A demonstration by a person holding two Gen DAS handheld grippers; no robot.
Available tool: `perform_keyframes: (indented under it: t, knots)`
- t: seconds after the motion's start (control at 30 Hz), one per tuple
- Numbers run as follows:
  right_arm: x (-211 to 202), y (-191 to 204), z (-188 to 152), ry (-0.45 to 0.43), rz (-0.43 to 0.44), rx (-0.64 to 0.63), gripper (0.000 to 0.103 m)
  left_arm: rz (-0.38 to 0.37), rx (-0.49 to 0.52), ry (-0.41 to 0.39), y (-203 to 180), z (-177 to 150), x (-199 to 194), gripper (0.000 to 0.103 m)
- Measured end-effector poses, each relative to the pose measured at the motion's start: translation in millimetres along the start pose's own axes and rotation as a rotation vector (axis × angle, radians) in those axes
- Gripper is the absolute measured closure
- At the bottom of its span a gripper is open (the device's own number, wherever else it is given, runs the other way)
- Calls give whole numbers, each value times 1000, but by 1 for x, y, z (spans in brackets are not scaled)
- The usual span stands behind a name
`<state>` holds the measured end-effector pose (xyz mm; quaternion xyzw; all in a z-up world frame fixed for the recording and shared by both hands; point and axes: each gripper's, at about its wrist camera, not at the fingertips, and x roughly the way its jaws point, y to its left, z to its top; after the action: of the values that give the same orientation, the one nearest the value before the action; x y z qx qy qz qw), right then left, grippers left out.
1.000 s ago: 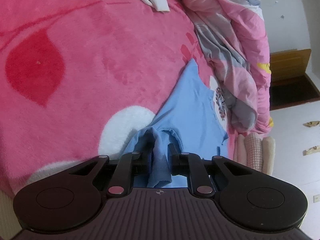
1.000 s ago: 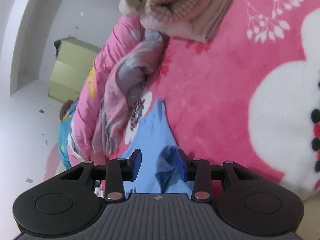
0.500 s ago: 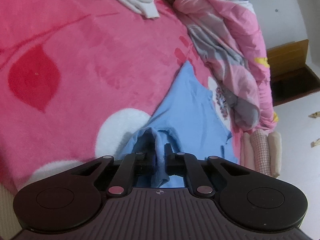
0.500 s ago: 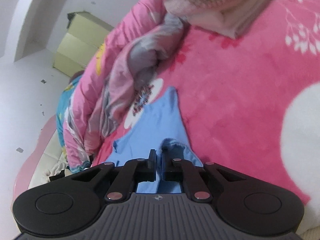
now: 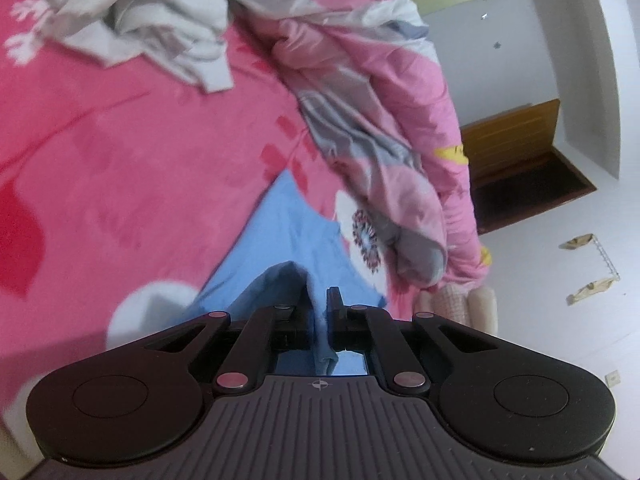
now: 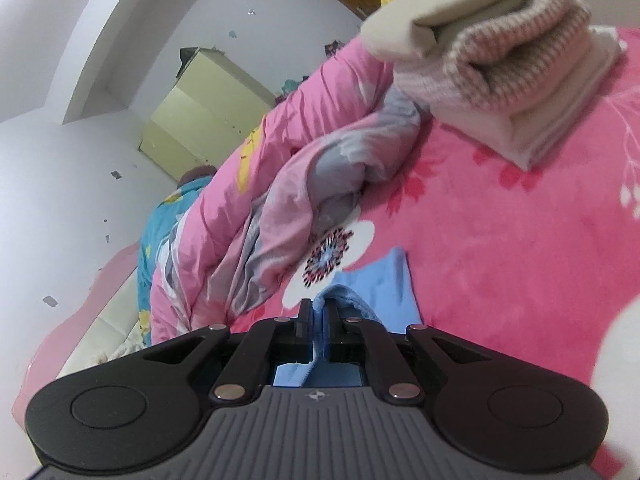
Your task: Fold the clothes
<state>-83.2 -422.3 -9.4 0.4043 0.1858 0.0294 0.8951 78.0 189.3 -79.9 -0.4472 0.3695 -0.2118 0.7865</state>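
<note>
Your left gripper point(image 5: 319, 300) and right gripper point(image 6: 318, 312) each pinch the blue shirt point(image 5: 280, 232); folding barely begun, folded pile point(image 6: 500, 80) at 1 o'clock.

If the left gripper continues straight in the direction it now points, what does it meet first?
The left gripper, shut on the blue garment, points low over the bed. It would probably first meet the rest of that garment, then the crumpled pink quilt; depth is unclear.
</note>
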Motion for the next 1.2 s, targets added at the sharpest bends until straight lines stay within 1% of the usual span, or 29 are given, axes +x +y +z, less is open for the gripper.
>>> perform_keyframes:
  t: [0.2, 0.47, 0.7, 0.93, 1.0, 1.07, 1.17, 1.2]
  knots:
    - [25, 4, 24, -33, -9, -37, 99, 3, 48, -33, -9, 27, 29, 99]
    - [77, -7, 46, -32, -39, -55, 99, 38, 75, -21, -8, 58, 83, 99]
    - [113, -31, 55, -9, -71, -34, 99, 74, 88, 3, 1, 71, 123, 99]
    - [147, -70, 49, 41, -116, 39, 99, 127, 76, 30, 20, 74, 147, 99]
    - [154, -80, 47, 56, -122, 70, 99, 132, 64, 39, 25, 76, 150, 99]
    - [158, -88, 49, 70, -109, 120, 99, 115, 45, 50, 27, 78, 152, 99]
    - [164, -103, 53, 100, -61, 233, 99, 51, -62, 74, 36, 86, 154, 98]
    - [167, -108, 55, 111, -35, 281, 99, 12, -123, 84, 41, 88, 157, 98]
